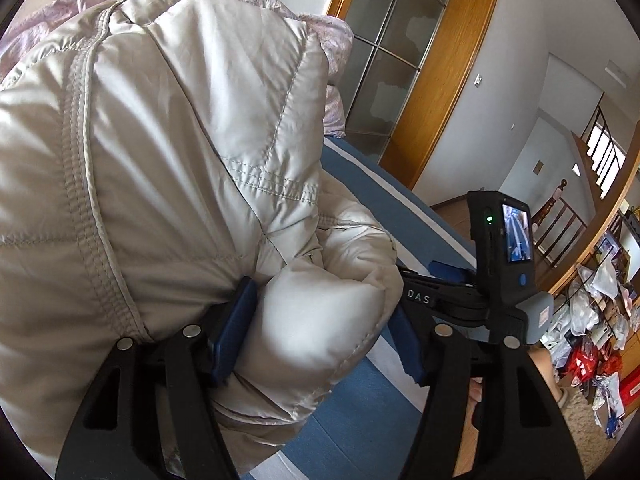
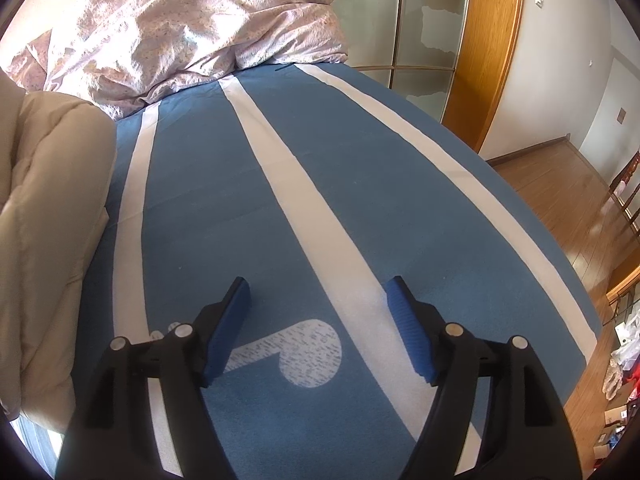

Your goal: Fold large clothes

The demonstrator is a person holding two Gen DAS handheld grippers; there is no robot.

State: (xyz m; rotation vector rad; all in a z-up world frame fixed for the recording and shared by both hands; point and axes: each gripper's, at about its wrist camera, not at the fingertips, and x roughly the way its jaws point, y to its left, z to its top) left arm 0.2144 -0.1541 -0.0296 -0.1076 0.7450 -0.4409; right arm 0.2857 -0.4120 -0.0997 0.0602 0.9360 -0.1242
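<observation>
Bed filling most of the right wrist view, covered in blue with white stripes and a white figure printed near the gripper. Across the head end, heaped: pink quilt, crumpled, lying on the blue cover. Behind that, wooden door with frosted panes, and wood floor off the bed's right edge.

Jacket, pale grey and quilted, bulking over the left two thirds of the left wrist view, folded into a thick mound on the bed; also seen as a beige edge at the far left of the right wrist view, beside the first white stripe.

Left gripper spread apart, a puffy fold of jacket sitting between the blue pads. Left pad pressed into the fabric or just against it; right pad standing clear, a strip of bed showing in the gap. No squeeze on the fold, so released rather than clenched.

Right gripper spread wide over bare blue cover, nothing between the pads, well apart from the jacket. Seen also from the left wrist view, black body with a small lit screen, just right of the jacket's fold.

Clutter of bags on the floor at far right, too small to sort out.
</observation>
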